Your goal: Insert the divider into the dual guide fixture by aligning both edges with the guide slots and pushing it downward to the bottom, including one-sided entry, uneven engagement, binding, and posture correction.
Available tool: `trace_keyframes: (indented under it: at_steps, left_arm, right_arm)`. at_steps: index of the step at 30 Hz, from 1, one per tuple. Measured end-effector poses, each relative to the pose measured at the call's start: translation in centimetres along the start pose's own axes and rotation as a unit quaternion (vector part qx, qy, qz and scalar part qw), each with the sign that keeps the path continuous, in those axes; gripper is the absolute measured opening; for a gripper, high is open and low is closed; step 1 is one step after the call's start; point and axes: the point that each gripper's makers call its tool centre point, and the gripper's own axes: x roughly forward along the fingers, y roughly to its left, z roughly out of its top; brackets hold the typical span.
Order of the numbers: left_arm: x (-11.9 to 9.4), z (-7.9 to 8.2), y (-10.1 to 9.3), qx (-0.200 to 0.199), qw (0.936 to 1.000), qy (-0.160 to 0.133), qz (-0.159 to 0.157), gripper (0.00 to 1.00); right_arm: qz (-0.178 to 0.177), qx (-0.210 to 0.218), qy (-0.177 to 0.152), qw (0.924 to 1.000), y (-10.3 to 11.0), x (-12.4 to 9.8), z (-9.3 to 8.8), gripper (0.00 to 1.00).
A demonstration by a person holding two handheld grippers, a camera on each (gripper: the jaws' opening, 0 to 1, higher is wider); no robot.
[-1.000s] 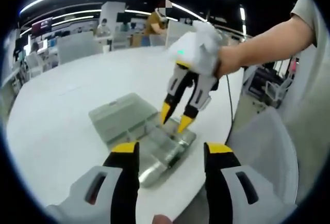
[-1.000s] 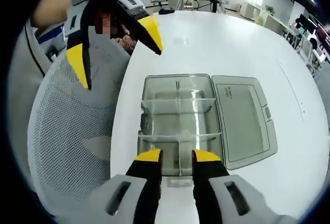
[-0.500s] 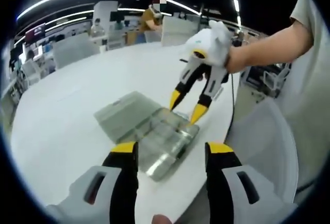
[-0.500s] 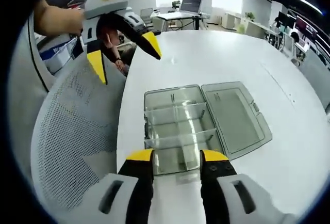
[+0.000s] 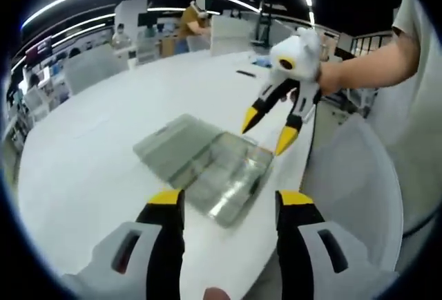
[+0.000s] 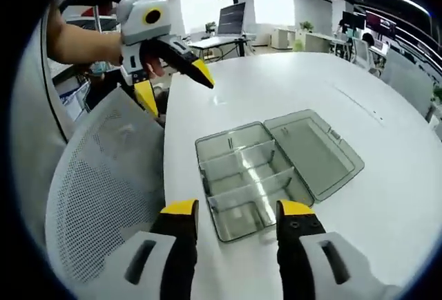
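A: Dividers (image 6: 242,164) stand seated across the clear fixture (image 6: 228,149) at twelve o'clock from the right gripper (image 6: 237,211), jaws wide, empty.

B: Left gripper (image 5: 229,199) likewise agape, holding nothing. Insertion looks done, or nearly.

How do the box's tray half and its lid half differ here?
In the right gripper view, the tray is split into compartments by dividers; the lid is one undivided panel. The tray looks deeper; the lid shallower, with latch tabs on its outer edge. Both are clear grey plastic, lying open on the white table.
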Motion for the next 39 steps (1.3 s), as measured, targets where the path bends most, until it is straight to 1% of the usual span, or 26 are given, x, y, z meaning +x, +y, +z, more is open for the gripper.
trace_keyframes:
  at_steps: [4,5,8,11,14,16,20,23,25,28,31,33,34,39]
  left_arm:
    - [-0.8,-0.8,1.2,0.008,1.0,0.006,0.0,0.52]
    - [-1.0,-0.9,1.4,0.008,0.9999,0.006,0.0,0.53]
    - [-1.6,-2.1,2.4,0.01,0.9998,0.016,0.002,0.53]
    - [-1.9,-2.8,2.9,0.011,0.9997,0.024,0.003,0.54]
    - [-2.2,-3.6,3.5,0.017,0.9991,0.038,0.005,0.54]
    - [-2.5,-4.1,4.2,0.018,0.9989,0.043,0.008,0.54]
    - [-3.0,-5.2,5.3,0.023,0.998,0.057,0.011,0.55]
    - [-3.4,-6.1,6.2,0.026,0.9973,0.068,0.013,0.55]
    - [-3.6,-7.1,6.7,0.031,0.9963,0.079,0.012,0.55]
    - [-3.8,-8.6,7.9,0.034,0.9945,0.098,0.013,0.55]
    - [-4.0,-9.7,8.9,0.041,0.9928,0.111,0.016,0.55]
    - [-4.2,-10.9,9.7,0.046,0.9908,0.126,0.015,0.54]
    - [-4.3,-11.6,10.2,0.045,0.9891,0.139,0.017,0.54]
    - [-4.1,-12.3,11.2,0.056,0.9883,0.142,0.013,0.54]
  right_arm:
    - [-0.014,0.016,-0.015,0.9997,0.3,-0.4,0.2,0.44]
    - [-0.012,0.021,-0.018,0.9996,0.5,-0.4,0.3,0.44]
    - [-0.012,0.035,-0.028,0.9989,1.0,-0.3,0.6,0.45]
    - [-0.022,0.04,-0.026,0.9986,0.9,-0.3,0.6,0.46]
    - [-0.027,0.045,-0.033,0.9981,0.8,-0.5,0.8,0.46]
    - [-0.029,0.044,-0.032,0.9981,0.9,-0.6,0.7,0.43]
    - [-0.035,0.049,-0.033,0.9977,0.9,-0.7,0.8,0.45]
    - [-0.037,0.049,-0.035,0.9975,1.0,-0.7,0.9,0.46]
    - [-0.04,0.05,-0.035,0.9973,1.0,-0.7,0.9,0.46]
    - [-0.04,0.055,-0.037,0.997,1.2,-0.6,1.0,0.46]
    - [-0.042,0.058,-0.035,0.9969,1.3,-0.6,0.9,0.47]
    - [-0.045,0.058,-0.033,0.9968,1.3,-0.6,0.9,0.47]
    - [-0.046,0.06,-0.031,0.9967,1.3,-0.6,0.8,0.47]
    - [-0.047,0.064,-0.028,0.9965,1.5,-0.6,0.7,0.48]
